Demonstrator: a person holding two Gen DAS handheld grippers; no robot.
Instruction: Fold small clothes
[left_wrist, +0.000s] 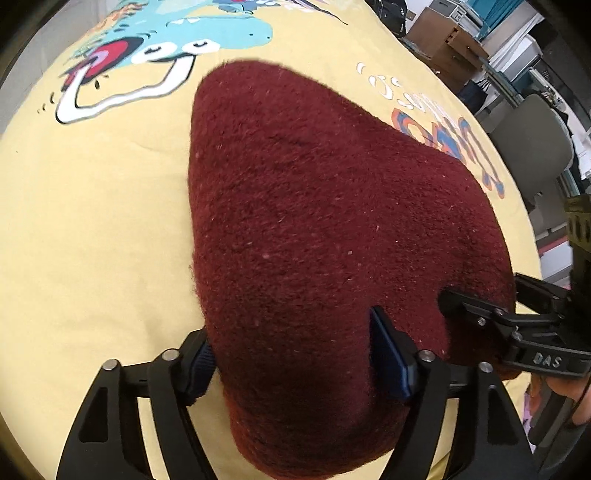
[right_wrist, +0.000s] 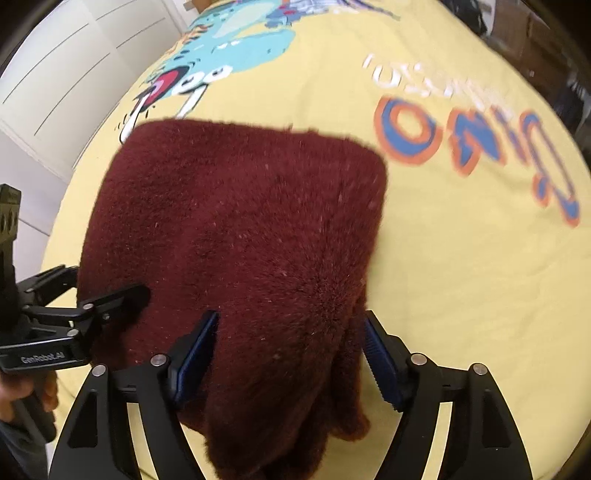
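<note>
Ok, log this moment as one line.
task: fold small clothes | item: maroon fleece garment on yellow printed sheet | left gripper: jaws open around near edge | right gripper: jaws open around near edge

One maroon fleece garment (left_wrist: 314, 229) between my claws, one yellow printed sheet (left_wrist: 92, 221) under it, two grippers: left gripper (left_wrist: 299, 354), right gripper (right_wrist: 291, 354).

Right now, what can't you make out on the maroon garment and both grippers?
- Left wrist view: maroon garment runs off the bottom edge; near hem unseen.
- Right wrist view: motion blur softens its far edge.
- Both views: fabric covers the gap between each gripper's fingers; grip unclear.
</note>
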